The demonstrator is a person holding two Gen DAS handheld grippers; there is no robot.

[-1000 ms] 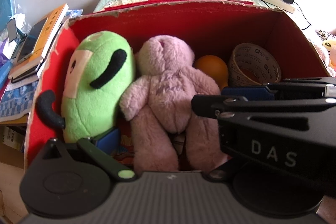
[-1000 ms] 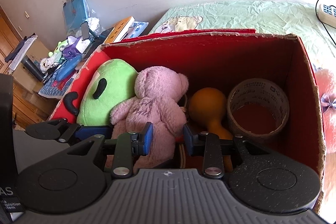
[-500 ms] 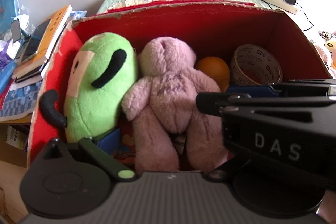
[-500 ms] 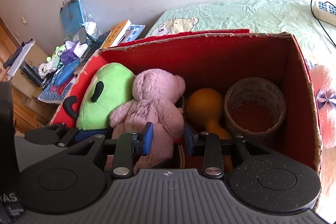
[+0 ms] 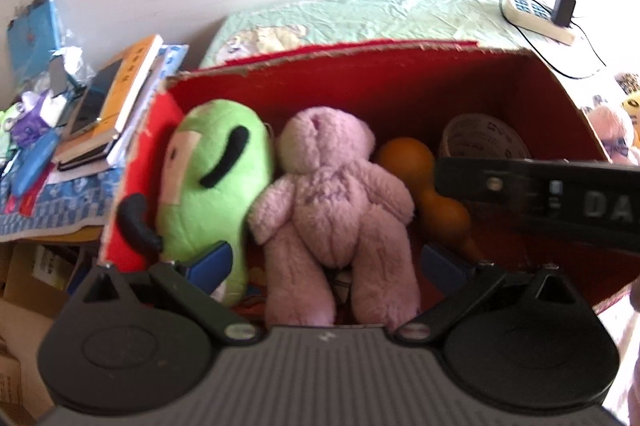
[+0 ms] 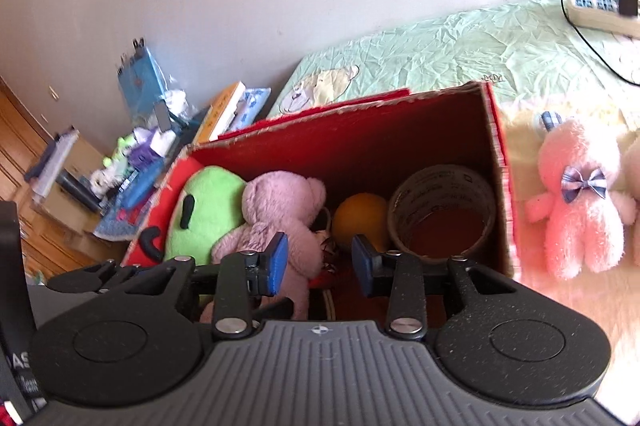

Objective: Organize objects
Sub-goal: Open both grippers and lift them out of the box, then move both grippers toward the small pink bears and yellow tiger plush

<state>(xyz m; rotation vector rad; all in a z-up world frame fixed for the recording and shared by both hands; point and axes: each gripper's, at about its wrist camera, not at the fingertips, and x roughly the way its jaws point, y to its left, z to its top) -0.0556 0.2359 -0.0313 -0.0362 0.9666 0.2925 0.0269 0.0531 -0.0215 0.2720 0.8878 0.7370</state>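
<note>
A red cardboard box (image 5: 360, 78) (image 6: 400, 130) holds a green plush (image 5: 212, 186) (image 6: 204, 210), a mauve teddy bear (image 5: 328, 202) (image 6: 280, 218), an orange gourd toy (image 5: 412, 166) (image 6: 360, 218) and a tape roll (image 5: 480, 138) (image 6: 444, 210). My left gripper (image 5: 324, 262) is open and empty, its fingers on either side of the bear's legs. My right gripper (image 6: 320, 262) is open and empty above the box's near edge; its body crosses the left wrist view (image 5: 540, 198). A pink bear with a bow (image 6: 576, 194) lies on the bed right of the box.
The box sits on a bed with a green sheet (image 6: 460, 46). A power strip with charger (image 5: 540, 14) lies at the far right. Books and clutter (image 5: 108, 102) fill a side table at left. A wall stands behind.
Both grippers have drawn back and up from the box. The right gripper has turned right, bringing the pink bear on the bed into view, and no longer covers the left gripper's right finger.
</note>
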